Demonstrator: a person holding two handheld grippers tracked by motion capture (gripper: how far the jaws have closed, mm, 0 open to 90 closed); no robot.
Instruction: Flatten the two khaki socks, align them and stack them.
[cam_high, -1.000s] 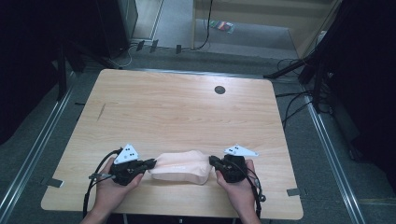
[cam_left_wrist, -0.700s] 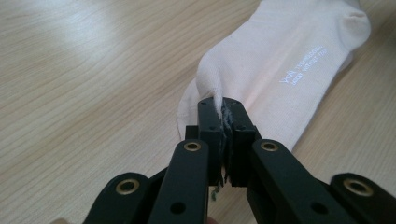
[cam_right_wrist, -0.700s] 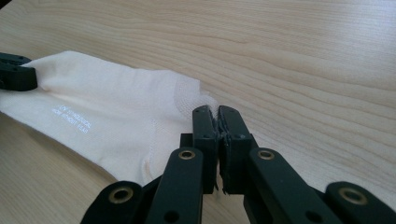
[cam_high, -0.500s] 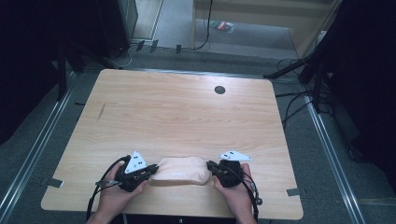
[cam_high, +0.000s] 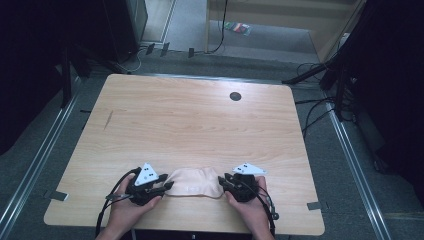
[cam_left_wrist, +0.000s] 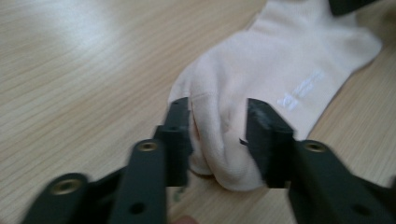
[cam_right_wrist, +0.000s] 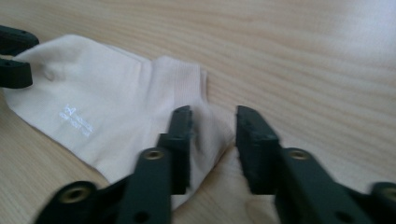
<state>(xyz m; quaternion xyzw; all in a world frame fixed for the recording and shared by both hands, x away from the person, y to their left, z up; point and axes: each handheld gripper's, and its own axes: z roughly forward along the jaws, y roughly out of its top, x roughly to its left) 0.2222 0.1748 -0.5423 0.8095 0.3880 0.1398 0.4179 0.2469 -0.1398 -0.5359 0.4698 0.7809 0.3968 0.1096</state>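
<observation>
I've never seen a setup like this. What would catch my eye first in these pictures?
Probably the pale sock lying flat near the front edge of the wooden table, with a hand-held black gripper at each end. The left gripper has just been opening its jaws, a bunched fold of sock between them. The right gripper has just been opening too, at the sock's other end.

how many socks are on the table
1. A single cream sock lies flat near the table's front edge, between the left gripper and the right gripper. It may be folded or doubled; a second layer can't be ruled out.
</observation>
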